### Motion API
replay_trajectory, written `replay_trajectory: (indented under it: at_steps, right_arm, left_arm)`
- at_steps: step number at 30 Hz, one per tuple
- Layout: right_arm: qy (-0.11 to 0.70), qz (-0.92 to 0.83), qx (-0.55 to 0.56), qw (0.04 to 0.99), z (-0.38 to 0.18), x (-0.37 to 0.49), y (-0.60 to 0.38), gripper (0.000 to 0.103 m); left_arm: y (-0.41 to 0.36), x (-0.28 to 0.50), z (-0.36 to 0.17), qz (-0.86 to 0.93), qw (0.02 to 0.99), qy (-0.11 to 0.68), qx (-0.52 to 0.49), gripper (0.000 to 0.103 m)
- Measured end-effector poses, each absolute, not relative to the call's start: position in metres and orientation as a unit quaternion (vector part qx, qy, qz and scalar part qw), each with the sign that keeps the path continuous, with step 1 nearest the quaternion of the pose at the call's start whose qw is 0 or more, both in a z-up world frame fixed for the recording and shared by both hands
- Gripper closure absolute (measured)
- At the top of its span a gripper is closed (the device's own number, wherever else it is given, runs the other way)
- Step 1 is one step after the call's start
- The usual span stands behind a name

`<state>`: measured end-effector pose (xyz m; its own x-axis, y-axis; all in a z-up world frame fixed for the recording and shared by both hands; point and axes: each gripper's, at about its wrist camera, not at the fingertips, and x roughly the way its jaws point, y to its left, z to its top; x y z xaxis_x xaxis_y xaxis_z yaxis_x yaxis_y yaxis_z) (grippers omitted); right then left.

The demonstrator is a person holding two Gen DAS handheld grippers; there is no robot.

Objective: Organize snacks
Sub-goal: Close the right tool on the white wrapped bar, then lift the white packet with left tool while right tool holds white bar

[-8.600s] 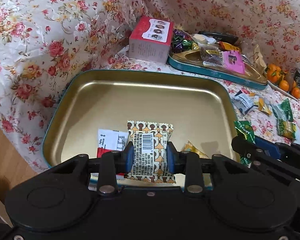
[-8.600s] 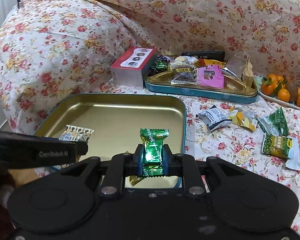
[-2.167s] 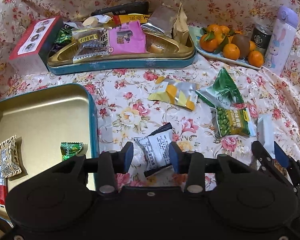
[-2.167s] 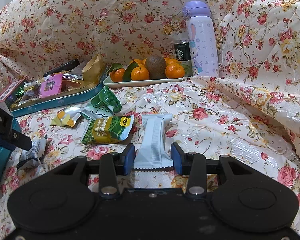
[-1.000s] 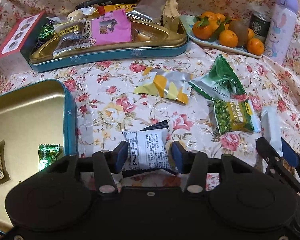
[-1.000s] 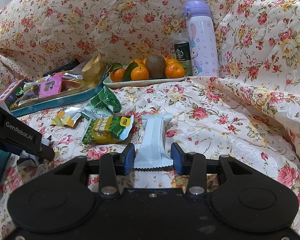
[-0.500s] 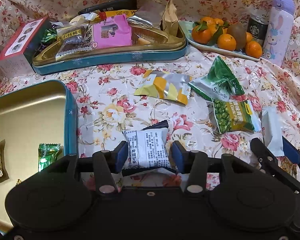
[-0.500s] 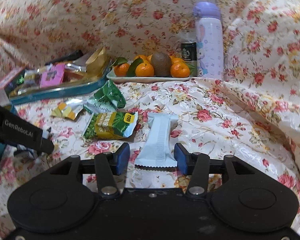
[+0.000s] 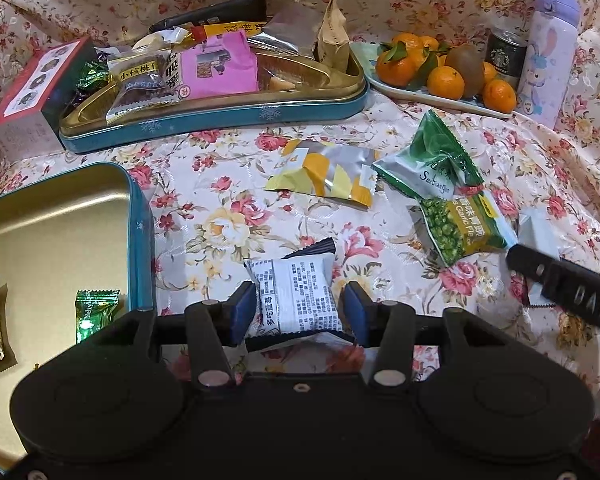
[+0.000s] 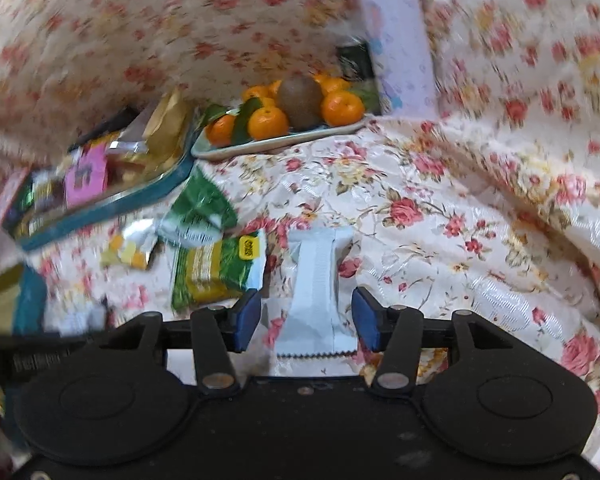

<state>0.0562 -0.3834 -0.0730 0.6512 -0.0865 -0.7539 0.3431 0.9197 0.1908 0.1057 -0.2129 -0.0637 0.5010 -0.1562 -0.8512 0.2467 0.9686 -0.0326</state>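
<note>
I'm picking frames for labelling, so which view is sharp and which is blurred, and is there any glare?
Left wrist view: sharp, the print on the white snack packet is readable; mild glare on the gold tin. Right wrist view: motion-blurred, worst toward the edges, smearing the purple bottle; the pale blue wrapper at centre stays fairly clear.

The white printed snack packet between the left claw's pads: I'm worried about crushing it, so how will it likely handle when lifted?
The white printed snack packet looks puffy and crinkled, so probably light and soft. Its glossy film may slip between the pads. Its loose crimped ends will likely flop.
</note>
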Motion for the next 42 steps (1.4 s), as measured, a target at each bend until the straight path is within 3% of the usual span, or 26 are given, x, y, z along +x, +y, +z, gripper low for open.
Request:
replay_trajectory:
  at_steps: [5,7,13,21,42]
  right_arm:
    - [0.409,-0.141,0.147,0.890,-0.070,0.066,-0.384,0.067]
    - [0.407,-0.150,0.128,0.892,-0.071,0.066,-0.380,0.078]
    - [0.401,-0.160,0.097,0.897,-0.070,0.049,-0.371,0.078]
    - [0.374,-0.149,0.135,0.906,-0.050,-0.003,-0.369,0.078]
    - [0.380,-0.132,0.073,0.913,-0.069,-0.048,-0.333,0.078]
  left_arm:
    - [-0.213,0.107,-0.064,-0.116,0.864,0.487,0.046,0.049]
    - [-0.212,0.105,-0.063,-0.113,0.866,0.486,0.045,0.052]
    - [-0.202,0.102,-0.061,-0.106,0.866,0.487,0.031,0.059]
    - [-0.184,0.077,-0.051,-0.111,0.873,0.475,0.018,0.060]
    - [-0.174,0.021,-0.043,-0.149,0.876,0.458,0.027,0.060]
